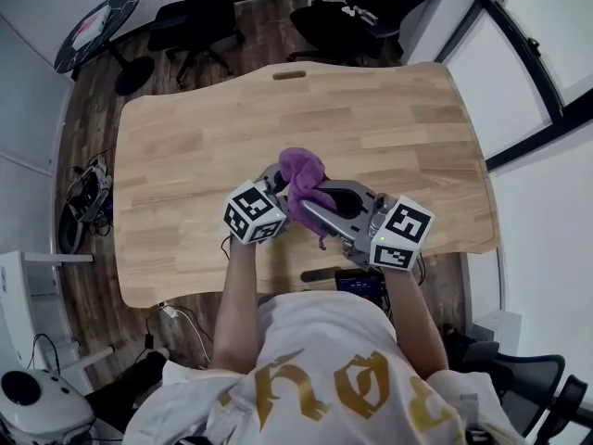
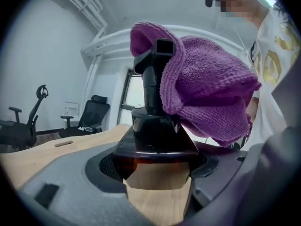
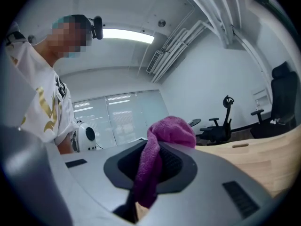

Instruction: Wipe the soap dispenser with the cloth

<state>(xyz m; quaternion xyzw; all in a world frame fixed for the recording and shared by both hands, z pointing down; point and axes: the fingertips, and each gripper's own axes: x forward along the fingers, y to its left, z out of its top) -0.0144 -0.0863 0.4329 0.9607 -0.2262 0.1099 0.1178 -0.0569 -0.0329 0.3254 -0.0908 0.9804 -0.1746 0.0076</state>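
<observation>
My left gripper [image 2: 156, 185] is shut on a dark amber soap dispenser [image 2: 155, 142], which stands upright between its jaws, black pump head [image 2: 159, 62] on top. A purple cloth [image 2: 207, 93] is draped over the pump and down its right side. In the right gripper view the same cloth [image 3: 162, 140] is pinched between the jaws of my right gripper [image 3: 141, 194]. In the head view both grippers meet above the table's front part, left [image 1: 276, 185] and right [image 1: 310, 207], with the cloth [image 1: 301, 170] bunched between them. There the cloth hides the dispenser.
The wooden table [image 1: 389, 128] has a handle slot [image 1: 289, 74] at its far edge. Black office chairs [image 1: 199, 21] stand beyond it, and a round dark side table [image 1: 93, 31] is at the far left. Cables [image 1: 88, 197] lie on the floor at the left.
</observation>
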